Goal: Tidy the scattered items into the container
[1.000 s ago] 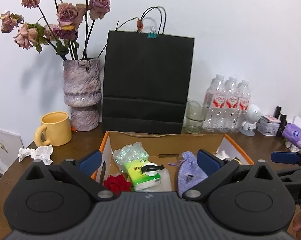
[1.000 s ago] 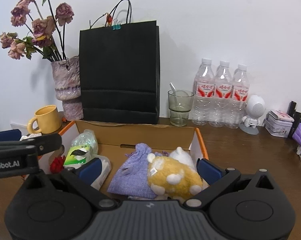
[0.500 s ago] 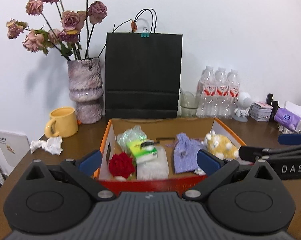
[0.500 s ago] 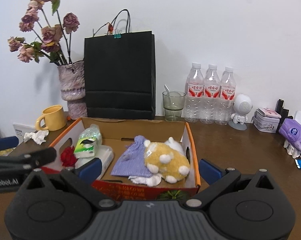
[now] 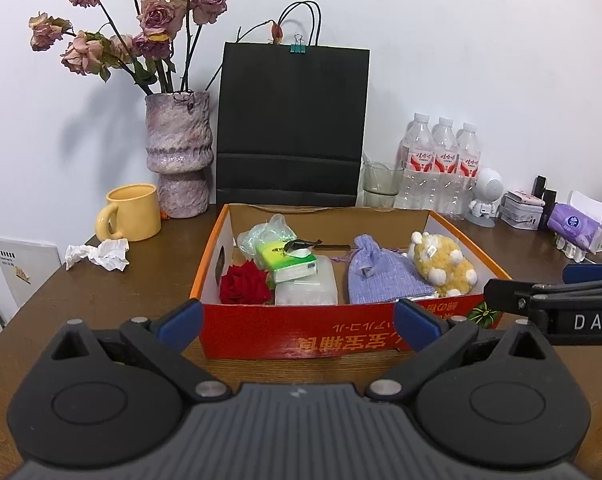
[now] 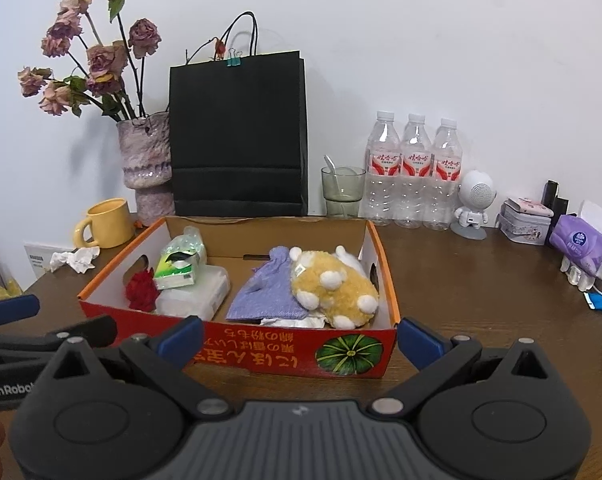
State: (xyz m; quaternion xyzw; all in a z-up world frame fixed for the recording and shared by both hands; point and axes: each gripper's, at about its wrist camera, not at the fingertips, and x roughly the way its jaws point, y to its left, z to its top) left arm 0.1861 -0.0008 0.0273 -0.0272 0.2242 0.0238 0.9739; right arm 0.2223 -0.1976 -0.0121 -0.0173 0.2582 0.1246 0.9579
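Note:
A red and orange cardboard box (image 5: 285, 340) (image 6: 261, 354) stands on the brown table. In it lie a red rose (image 5: 245, 286), a green tissue pack (image 5: 287, 262), a clear plastic pack (image 5: 307, 294), a purple knit pouch (image 5: 377, 280) and a yellow plush toy (image 5: 445, 264) (image 6: 333, 280). My left gripper (image 5: 297, 320) is open and empty, held back in front of the box. My right gripper (image 6: 301, 334) is open and empty, also in front of the box; it shows at the right of the left wrist view (image 5: 549, 300).
A crumpled white paper (image 5: 99, 254) lies on the table left of the box, near a yellow mug (image 5: 131, 212). Behind the box stand a vase of dried roses (image 5: 179, 152), a black paper bag (image 5: 291, 128), a glass (image 6: 341, 192) and three water bottles (image 6: 415, 168). Small items sit at the right.
Both grippers have pulled back and away from the box. The whole box and its front wall now show. Nothing in the box has moved.

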